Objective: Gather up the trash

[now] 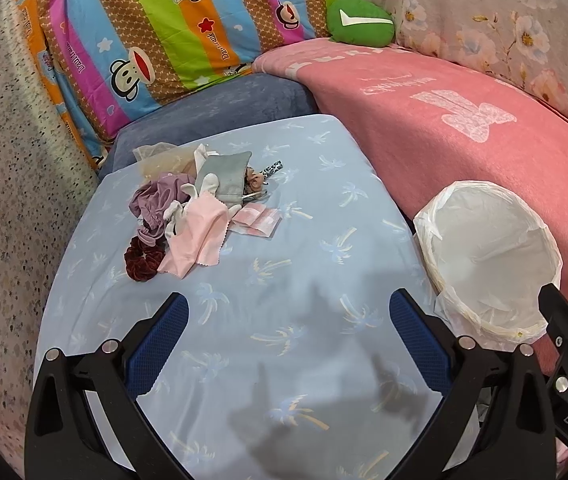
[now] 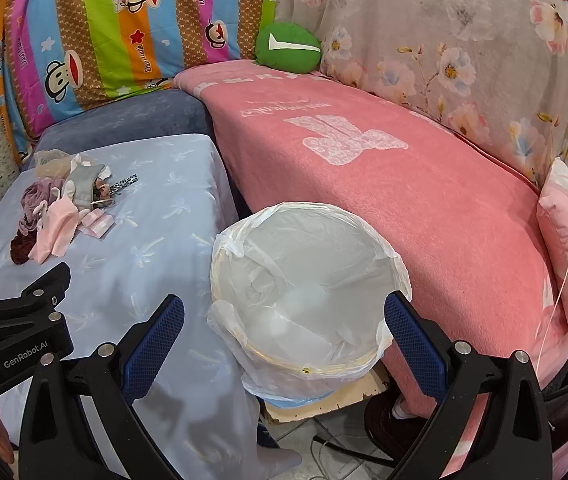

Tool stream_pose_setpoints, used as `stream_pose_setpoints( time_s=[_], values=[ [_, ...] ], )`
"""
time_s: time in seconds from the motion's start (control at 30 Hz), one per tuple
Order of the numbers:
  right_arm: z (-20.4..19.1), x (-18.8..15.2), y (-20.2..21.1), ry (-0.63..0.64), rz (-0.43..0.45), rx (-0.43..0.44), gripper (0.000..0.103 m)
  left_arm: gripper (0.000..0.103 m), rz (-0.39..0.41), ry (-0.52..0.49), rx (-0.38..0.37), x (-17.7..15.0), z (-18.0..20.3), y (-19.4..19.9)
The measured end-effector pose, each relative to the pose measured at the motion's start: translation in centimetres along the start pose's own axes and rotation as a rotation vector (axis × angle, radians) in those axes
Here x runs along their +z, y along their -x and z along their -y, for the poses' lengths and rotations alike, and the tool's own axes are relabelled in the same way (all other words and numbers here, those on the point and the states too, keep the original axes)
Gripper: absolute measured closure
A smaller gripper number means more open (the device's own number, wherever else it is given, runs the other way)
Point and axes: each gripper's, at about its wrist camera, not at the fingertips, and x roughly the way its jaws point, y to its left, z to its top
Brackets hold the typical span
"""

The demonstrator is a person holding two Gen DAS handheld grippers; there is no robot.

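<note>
A pile of small items (image 1: 188,208) lies on the light blue tablecloth (image 1: 284,264): a pink cloth (image 1: 196,240), a dark red scrunchie (image 1: 144,258), a purple cloth (image 1: 156,200), a grey pouch (image 1: 224,176) and a pink-white packet (image 1: 258,220). The pile also shows in the right wrist view (image 2: 64,208). A bin lined with a white bag (image 1: 488,256) stands right of the table. My left gripper (image 1: 288,328) is open and empty above the table, short of the pile. My right gripper (image 2: 284,332) is open and empty over the bin (image 2: 308,280).
A pink blanket (image 2: 404,184) covers the sofa behind the bin, with a green cushion (image 2: 288,46) at the back. A striped cartoon quilt (image 1: 172,32) hangs behind the table. A speckled wall (image 1: 4,200) is on the left. Cables lie on the floor (image 2: 336,440).
</note>
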Motion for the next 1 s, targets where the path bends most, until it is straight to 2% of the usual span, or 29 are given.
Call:
stream_pose_setpoints(
  time_s=[1.0],
  values=[
    [-0.64,0.94,0.55,0.006,0.014,0.000,0.006,0.007,0.006,0.003,-0.003,0.36,-0.49,0.11]
  ],
)
